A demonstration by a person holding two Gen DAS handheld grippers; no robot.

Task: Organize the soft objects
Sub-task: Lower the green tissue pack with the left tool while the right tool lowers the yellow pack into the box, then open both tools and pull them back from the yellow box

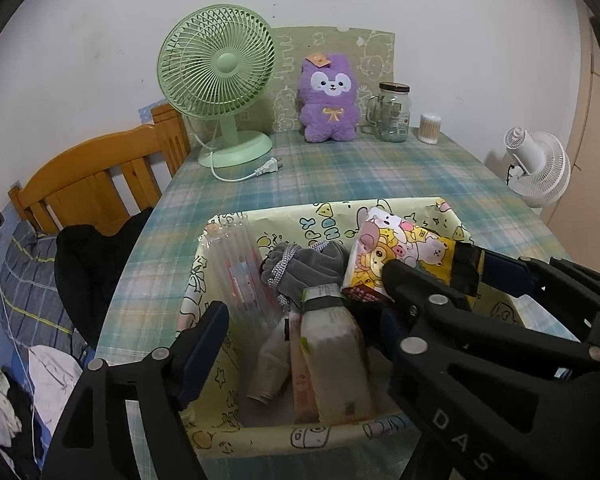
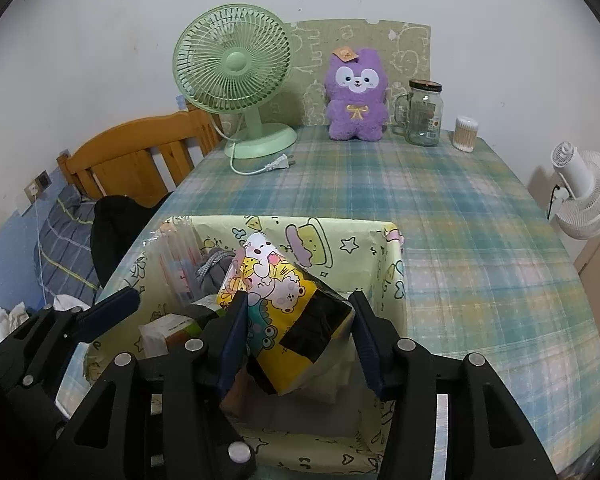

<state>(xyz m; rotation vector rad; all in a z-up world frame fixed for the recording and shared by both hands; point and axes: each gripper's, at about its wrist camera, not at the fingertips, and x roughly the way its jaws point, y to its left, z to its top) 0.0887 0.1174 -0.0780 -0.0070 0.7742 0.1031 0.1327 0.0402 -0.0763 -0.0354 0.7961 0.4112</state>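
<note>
A yellow cartoon-print box (image 1: 300,436) stands at the near end of the plaid table (image 1: 340,176). My left gripper (image 1: 304,300) hangs open over its left half, with nothing between the pads. Beneath it lie beige tissue packs (image 1: 336,360), a grey cloth with a cord (image 1: 300,268) and a clear plastic pack (image 1: 240,264). My right gripper (image 2: 298,316) is shut on a cartoon-print tissue pack (image 2: 276,292), held tilted over the right half of the box (image 2: 340,248). One blue finger of the left gripper (image 2: 112,306) shows at the left.
At the back of the table stand a green fan (image 1: 216,80) with its loose plug (image 1: 270,167), a purple plush (image 1: 329,96), a glass jar (image 1: 392,114) and a cotton swab tub (image 1: 430,128). A wooden headboard (image 1: 96,172) and bedding lie left. A white fan (image 1: 540,168) is right.
</note>
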